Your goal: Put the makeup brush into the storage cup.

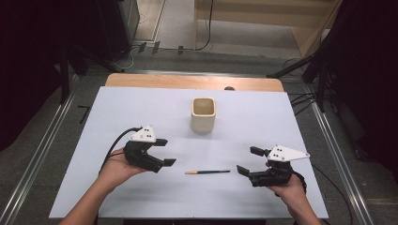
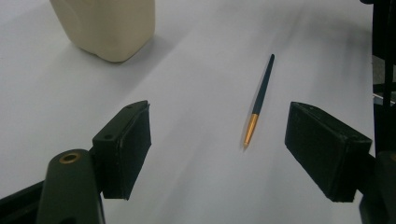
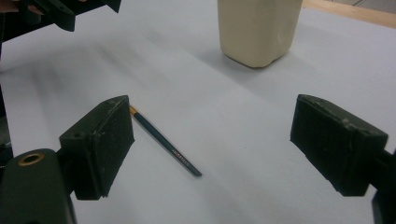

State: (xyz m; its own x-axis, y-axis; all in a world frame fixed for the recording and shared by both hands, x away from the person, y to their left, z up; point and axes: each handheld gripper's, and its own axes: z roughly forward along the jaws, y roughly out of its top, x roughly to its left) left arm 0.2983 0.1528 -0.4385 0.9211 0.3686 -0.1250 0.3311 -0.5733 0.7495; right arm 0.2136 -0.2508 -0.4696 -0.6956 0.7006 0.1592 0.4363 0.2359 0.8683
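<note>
Your cream holder (image 1: 203,114) stands upright w/ its square mouth up, mid-table toward the far edge. Inside looks bare from the high view, tan walls, nothing sticking out.

The pen (image 1: 208,172) lies flat on the white sheet (image 1: 141,108), near your edge, between both tools & well apart from the holder. Orange end points to your left, dark end to your right. There's faint printing on its barrel in the right gripper view (image 3: 180,156), too small to read.

Your left gripper (image 1: 164,152) sits just left of the pen, jaws wide, nothing in them. In its own view the pen (image 2: 259,99) lies between the pads, farther out, not touched. Your right gripper (image 1: 248,160) is just right of the pen's dark end, jaws also wide & bare.

White sheet covers a wooden tabletop (image 1: 192,82), bare wood at the far edge. Grey floor around, metal rails each side, cables & dark stands at back.
</note>
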